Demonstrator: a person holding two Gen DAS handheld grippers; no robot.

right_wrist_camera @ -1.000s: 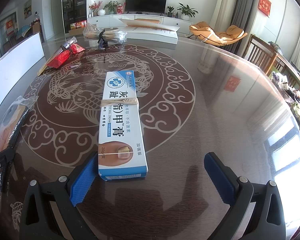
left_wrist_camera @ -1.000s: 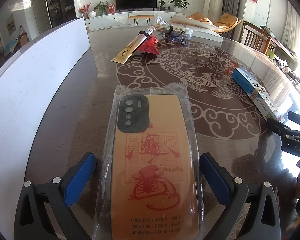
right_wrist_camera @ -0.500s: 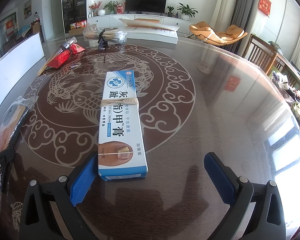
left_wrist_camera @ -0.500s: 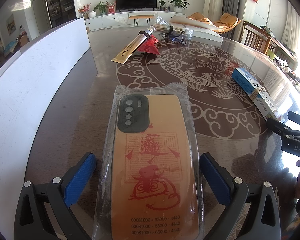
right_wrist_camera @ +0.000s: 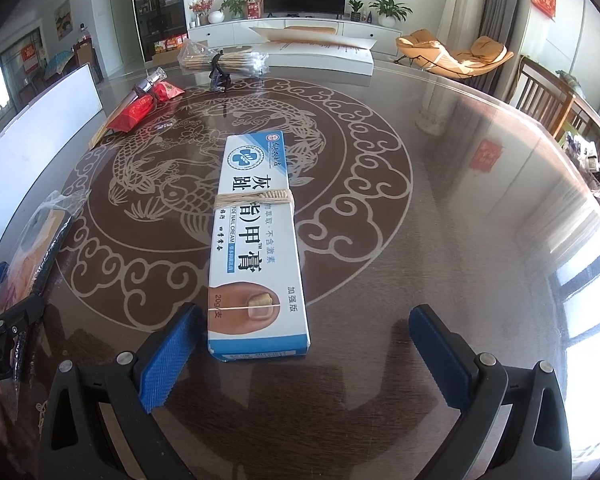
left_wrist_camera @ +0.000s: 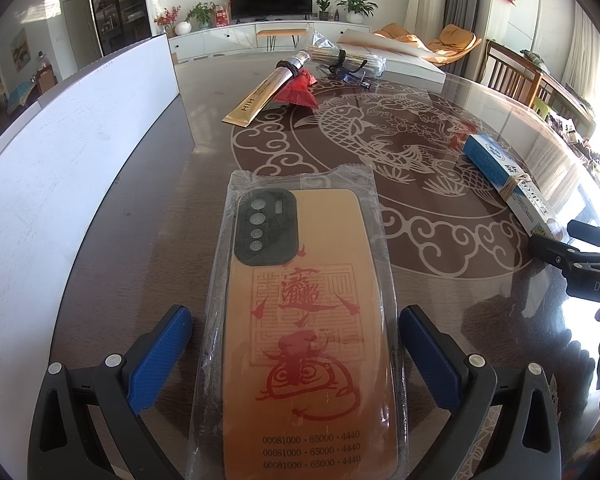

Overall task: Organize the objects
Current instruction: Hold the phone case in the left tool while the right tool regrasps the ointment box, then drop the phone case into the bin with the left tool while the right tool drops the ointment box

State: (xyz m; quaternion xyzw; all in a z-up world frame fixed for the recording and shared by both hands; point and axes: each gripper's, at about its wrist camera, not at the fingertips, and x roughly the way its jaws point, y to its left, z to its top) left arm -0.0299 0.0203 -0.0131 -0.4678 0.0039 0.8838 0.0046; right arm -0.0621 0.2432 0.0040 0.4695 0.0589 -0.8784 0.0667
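Surface [right_wrist_camera: 460,208]: dark, glossy, carp-and-cloud motif under a glass-like top; carried all the objects. A white board [left_wrist_camera: 60,168] stood along its left edge.

Compared against the frames from a second and half a second back: no detectable change in either view. Both hand-held grippers and both near objects sat in the same positions. Judgement: a pause at the pre-grasp stage; nothing had been sorted by this move yet.

Cream box [right_wrist_camera: 256,248] (white and blue, band round its middle) lay flat, lengthwise away from the right wrist camera. Its near end sat just inside the left blue pad of the right hand-held gripper [right_wrist_camera: 300,344], off-centre in the gap. Jaws spread wide, holding nothing.

Phone case [left_wrist_camera: 304,320] (orange, red print, in clear plastic sleeve) lay flat between the pads of the left hand-held gripper [left_wrist_camera: 296,354], roughly centred. Jaws released; sleeve edges near the pads, contact not resolvable.

Far side: gold tube [left_wrist_camera: 266,94] beside a red packet [left_wrist_camera: 298,90]; bundle of sticks [right_wrist_camera: 224,60] in a bag beyond, well apart from both grippers.

Judgement: closing on each item looked the likely next step; the right needed shifting to centre.
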